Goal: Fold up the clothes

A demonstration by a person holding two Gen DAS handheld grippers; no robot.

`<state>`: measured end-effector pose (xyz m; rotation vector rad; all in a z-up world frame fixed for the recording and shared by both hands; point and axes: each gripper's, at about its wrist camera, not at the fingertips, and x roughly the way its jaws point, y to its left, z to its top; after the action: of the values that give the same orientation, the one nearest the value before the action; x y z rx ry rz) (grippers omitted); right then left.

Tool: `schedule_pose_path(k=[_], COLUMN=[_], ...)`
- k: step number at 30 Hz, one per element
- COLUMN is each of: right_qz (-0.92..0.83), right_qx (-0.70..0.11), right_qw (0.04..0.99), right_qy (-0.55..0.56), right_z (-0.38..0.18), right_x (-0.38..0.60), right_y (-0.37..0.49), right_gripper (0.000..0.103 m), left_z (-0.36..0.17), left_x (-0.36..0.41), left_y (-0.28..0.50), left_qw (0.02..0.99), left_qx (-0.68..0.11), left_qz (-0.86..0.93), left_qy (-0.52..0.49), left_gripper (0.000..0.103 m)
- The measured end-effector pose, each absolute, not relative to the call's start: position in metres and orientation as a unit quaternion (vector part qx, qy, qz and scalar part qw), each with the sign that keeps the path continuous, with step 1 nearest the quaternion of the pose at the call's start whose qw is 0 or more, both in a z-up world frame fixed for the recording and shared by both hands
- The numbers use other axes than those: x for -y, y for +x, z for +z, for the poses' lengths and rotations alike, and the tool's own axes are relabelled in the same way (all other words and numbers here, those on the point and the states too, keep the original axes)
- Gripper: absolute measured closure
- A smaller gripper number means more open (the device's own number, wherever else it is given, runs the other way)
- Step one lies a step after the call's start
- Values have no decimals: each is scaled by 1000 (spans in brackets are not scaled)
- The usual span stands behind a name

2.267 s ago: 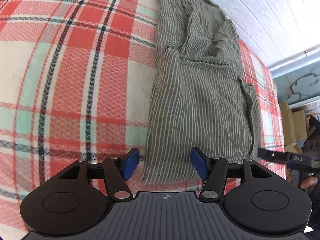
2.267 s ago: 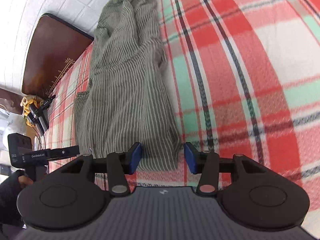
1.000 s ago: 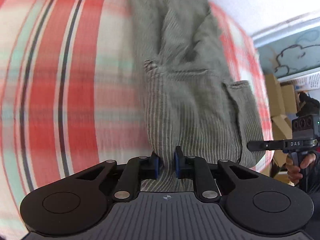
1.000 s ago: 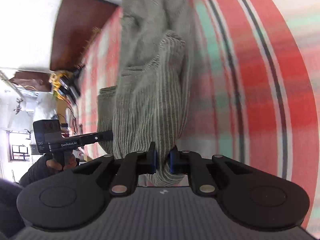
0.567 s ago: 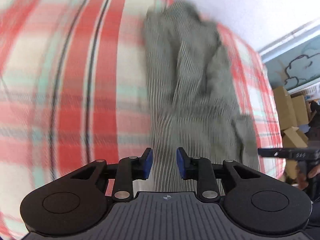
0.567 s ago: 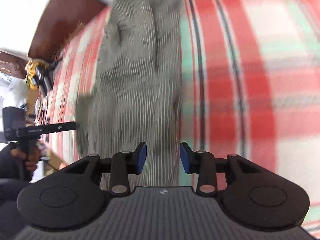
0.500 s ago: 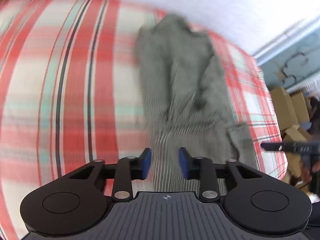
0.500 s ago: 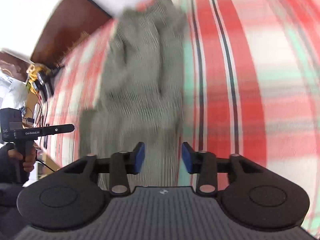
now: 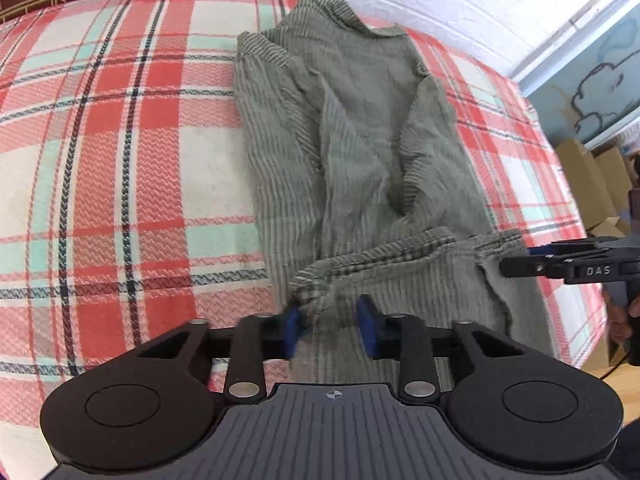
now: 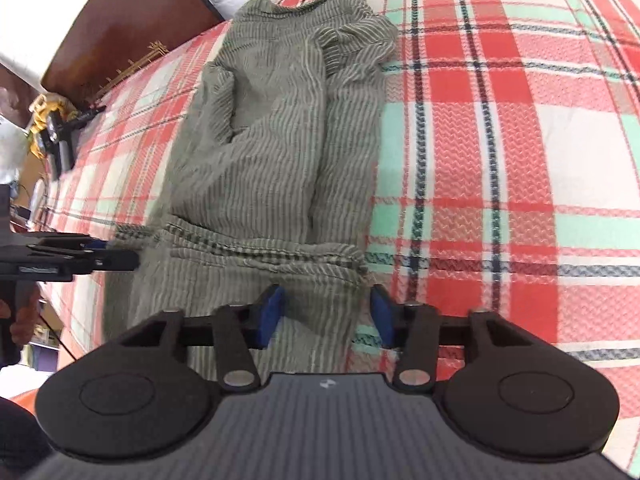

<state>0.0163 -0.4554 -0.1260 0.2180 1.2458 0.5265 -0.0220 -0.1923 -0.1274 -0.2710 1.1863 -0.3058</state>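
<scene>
- One garment (image 9: 360, 148): grey-green, thin pale stripes, lying lengthwise on the plaid blanket (image 9: 120, 128). Its near end is folded back over the rest, so that a stitched hem runs crosswise just ahead of both grippers. The far end is rumpled, with a collar-like edge near the wall.
- One left gripper (image 9: 330, 326): jaws spread, blue pads on either side of the near left corner of the folded cloth. The left pad sits against the bunched hem corner; nothing is pinched.
- One right gripper (image 10: 327, 315): jaws spread wide over the near right corner of the same fold. Cloth lies between the pads, but they are not closed on it. In the left wrist view it shows from the side at the garment's right edge.
- One plaid blanket: red, cream and mint checks with dark lines, covering the whole bed surface.
- One headboard (image 10: 120, 28): dark brown wood with gold trim, at the far end of the bed.
- Several cardboard boxes (image 9: 592, 172): stacked beside the bed, below a pale blue wall with a cloud drawing.
</scene>
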Motion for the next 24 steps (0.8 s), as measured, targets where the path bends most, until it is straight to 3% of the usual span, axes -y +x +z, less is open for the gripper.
schedule_pose_path(k=[3, 10, 17, 20, 21, 22, 24], right_qz=[259, 255, 231, 226, 225, 221, 213], right_qx=[-570, -520, -567, -566, -565, -564, -555], right_qw=[773, 801, 786, 789, 790, 792, 802], right_qy=[102, 154, 86, 78, 74, 70, 59], right_z=[-116, -91, -138, -140, -138, -134, -124], right_x=[455, 471, 451, 447, 446, 445, 447], right_y=[17, 27, 42, 41, 40, 40, 36], right_gripper=[98, 98, 97, 96, 95, 92, 81], left_z=[-119, -110, -150, -152, -152, -150, -140], left_x=[189, 182, 188, 190, 188, 186, 179], left_y=[-24, -18, 6, 9, 10, 11, 12], left_qw=[820, 836, 816, 815, 813, 812, 815], left_qx=[-541, -521, -554, -555, -557, -557, -553], left_qz=[-135, -113, -93, -92, -91, -90, -83], left_qy=[-132, -129, -135, -139, -144, -148, -150], left_gripper=[99, 99, 98, 75, 73, 71, 53])
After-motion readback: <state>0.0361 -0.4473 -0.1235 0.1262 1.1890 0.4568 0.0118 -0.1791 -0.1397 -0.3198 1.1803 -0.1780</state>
